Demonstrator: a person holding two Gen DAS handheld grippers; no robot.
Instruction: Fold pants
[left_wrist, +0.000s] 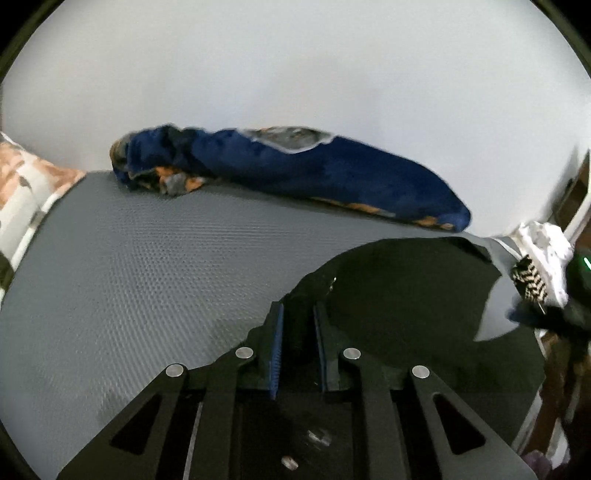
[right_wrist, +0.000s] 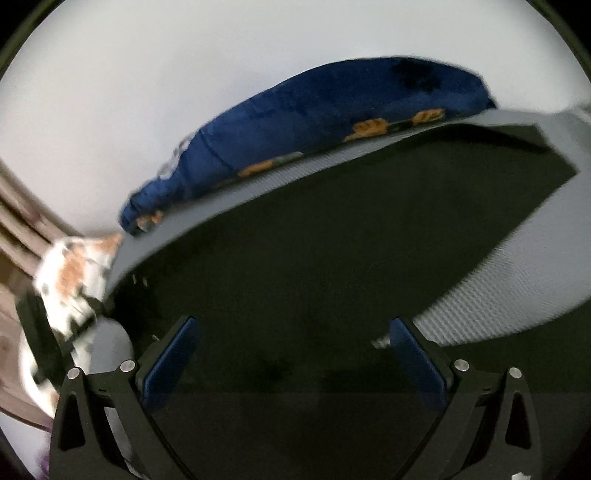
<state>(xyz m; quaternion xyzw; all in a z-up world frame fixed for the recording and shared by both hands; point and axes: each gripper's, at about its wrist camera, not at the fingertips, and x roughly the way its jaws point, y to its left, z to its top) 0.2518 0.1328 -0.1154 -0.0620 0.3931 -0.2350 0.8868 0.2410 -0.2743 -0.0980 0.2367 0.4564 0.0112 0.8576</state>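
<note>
- Your surface is a grey textured mattress (left_wrist: 129, 258) against a pale wall (left_wrist: 295, 66).
- Your left gripper (left_wrist: 298, 314) is pinching a bunched fold of the black pants (left_wrist: 406, 288); your right gripper (right_wrist: 293, 328) hangs spread above them, holding nothing.
- Risk: that thin pinch could slip if you pull fast.
- The blue blanket (left_wrist: 332, 170) lies at 12 o'clock; there's open mattress at 9.

Grey textured mattress (left_wrist: 129, 266): black pants (right_wrist: 332, 240), blue blanket (left_wrist: 314, 170) on it.
</note>
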